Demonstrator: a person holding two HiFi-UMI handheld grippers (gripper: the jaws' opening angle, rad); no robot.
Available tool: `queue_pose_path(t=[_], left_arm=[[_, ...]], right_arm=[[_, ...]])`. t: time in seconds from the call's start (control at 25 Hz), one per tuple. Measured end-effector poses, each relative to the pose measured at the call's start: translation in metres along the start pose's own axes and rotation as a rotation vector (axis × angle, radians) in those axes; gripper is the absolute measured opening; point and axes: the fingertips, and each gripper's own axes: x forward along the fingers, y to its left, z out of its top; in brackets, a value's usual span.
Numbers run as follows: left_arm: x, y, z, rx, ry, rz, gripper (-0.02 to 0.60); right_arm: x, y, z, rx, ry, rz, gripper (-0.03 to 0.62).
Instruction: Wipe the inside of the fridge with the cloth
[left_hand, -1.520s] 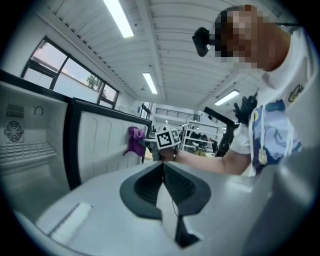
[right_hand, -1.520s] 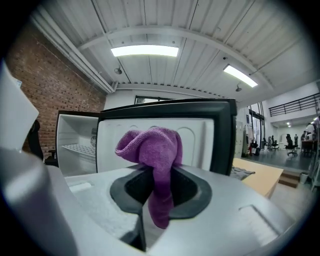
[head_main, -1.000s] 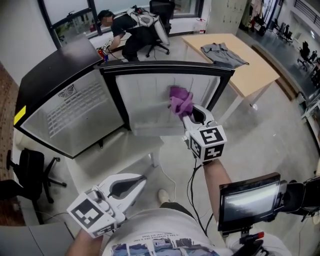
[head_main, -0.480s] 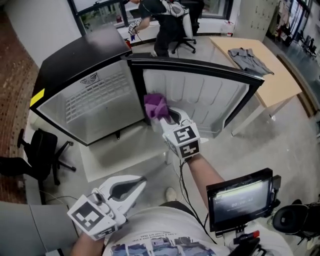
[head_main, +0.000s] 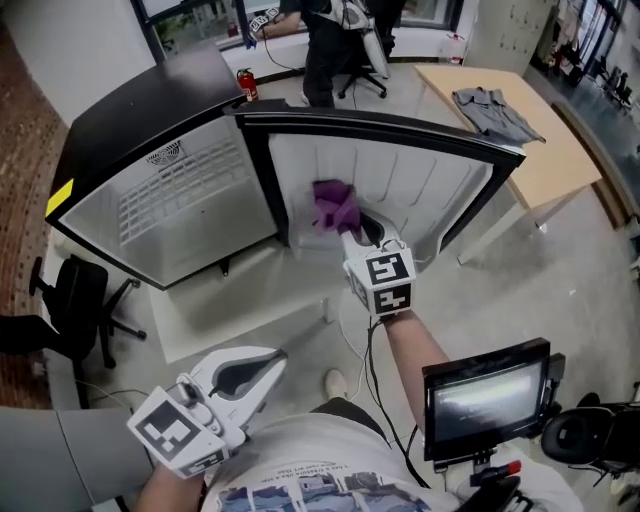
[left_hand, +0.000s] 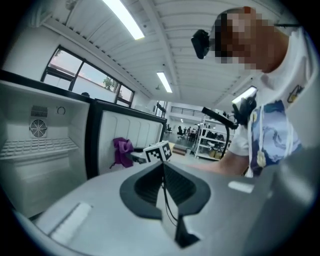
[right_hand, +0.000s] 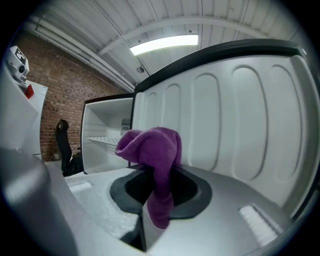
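A black fridge (head_main: 150, 110) stands open, its white interior with a wire shelf (head_main: 165, 205) at the left and its door's white ribbed inner wall (head_main: 420, 185) facing me. My right gripper (head_main: 350, 232) is shut on a purple cloth (head_main: 335, 207), held in front of the door's inner wall, near the hinge side. The cloth (right_hand: 152, 150) bunches above the shut jaws in the right gripper view, and it shows far off as the cloth (left_hand: 121, 150) in the left gripper view. My left gripper (head_main: 272, 362) hangs low by my body, shut on nothing.
A light wooden table (head_main: 520, 130) with a grey garment (head_main: 495, 110) stands right of the door. A black office chair (head_main: 70, 310) is left of the fridge. A person (head_main: 335, 35) stands behind it. A red extinguisher (head_main: 246, 85) sits near the fridge. A screen (head_main: 485, 400) hangs at my right.
My right gripper has carried the cloth a little rightward and further along the door's inner wall, away from the hinge edge. The left gripper stays low by my body.
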Motion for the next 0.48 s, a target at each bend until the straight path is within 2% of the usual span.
queue_pose_path(t=[0.2,0.36,0.48], left_arm=[[0.020,-0.008,0.003,0.008,0.011,-0.071,0.008],[0.028,-0.011,-0.002,0.069,0.017,-0.124,0.008],[0.033,-0.012,-0.008,0.069,0.022,-0.153,0.008]], right_arm=[[-0.033,-0.048,-0.010,0.002,0.014,-0.118,0.073],[-0.070,-0.086,-0.021,0.001,0.035,-0.229,0.072],[-0.088,-0.106,-0.033,0.016,0.052,-0.296,0.074]])
